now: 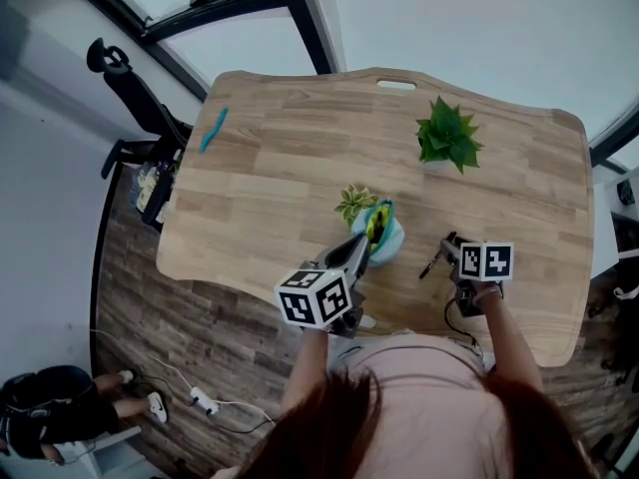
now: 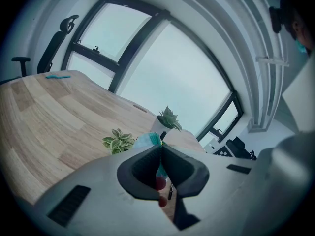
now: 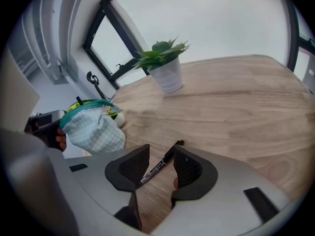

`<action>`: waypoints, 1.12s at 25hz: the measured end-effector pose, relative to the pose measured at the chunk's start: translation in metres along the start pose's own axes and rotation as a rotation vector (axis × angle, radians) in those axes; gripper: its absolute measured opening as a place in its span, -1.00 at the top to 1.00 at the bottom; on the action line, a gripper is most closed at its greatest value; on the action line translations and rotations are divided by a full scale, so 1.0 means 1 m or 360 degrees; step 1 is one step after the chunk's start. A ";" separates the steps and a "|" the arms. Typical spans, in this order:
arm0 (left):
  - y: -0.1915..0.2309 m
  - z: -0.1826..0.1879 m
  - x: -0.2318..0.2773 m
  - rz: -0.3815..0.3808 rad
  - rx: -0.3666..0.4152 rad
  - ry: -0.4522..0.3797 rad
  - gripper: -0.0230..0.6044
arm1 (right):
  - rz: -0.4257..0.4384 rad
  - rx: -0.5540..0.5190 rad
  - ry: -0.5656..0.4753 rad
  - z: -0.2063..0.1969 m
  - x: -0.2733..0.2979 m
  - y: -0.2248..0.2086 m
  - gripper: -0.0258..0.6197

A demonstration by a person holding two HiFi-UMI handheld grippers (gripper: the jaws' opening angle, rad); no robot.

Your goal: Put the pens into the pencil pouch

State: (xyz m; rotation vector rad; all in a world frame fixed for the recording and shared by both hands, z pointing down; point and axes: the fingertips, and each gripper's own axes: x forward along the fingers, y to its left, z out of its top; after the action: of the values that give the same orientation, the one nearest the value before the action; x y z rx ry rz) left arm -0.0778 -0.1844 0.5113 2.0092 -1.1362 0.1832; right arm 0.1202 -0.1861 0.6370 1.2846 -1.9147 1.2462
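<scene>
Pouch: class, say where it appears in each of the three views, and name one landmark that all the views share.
Head view: pouch just below the table's centre.
Left gripper view: pouch low centre, just above the jaw tips.
Right gripper view: pouch at left, mid-height.
Shared landmark: the big plant, beyond the pouch in every view.

Wooden table [image 1: 280, 188], green potted plant [image 1: 447, 138] far right, small pale plant [image 1: 354, 204] mid-table, black pen [image 1: 431, 264] near front, teal strip [image 1: 213, 130] far left.
</scene>
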 end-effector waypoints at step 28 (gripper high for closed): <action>0.004 -0.001 0.011 -0.0040 -0.0027 0.0051 0.89 | -0.0373 -0.0013 0.0215 -0.016 0.021 -0.026 0.75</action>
State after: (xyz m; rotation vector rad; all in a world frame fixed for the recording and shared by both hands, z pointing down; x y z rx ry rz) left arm -0.0739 -0.1913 0.5194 1.9978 -1.0886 0.1915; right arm 0.1342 -0.1838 0.6714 1.3412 -1.6220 1.1717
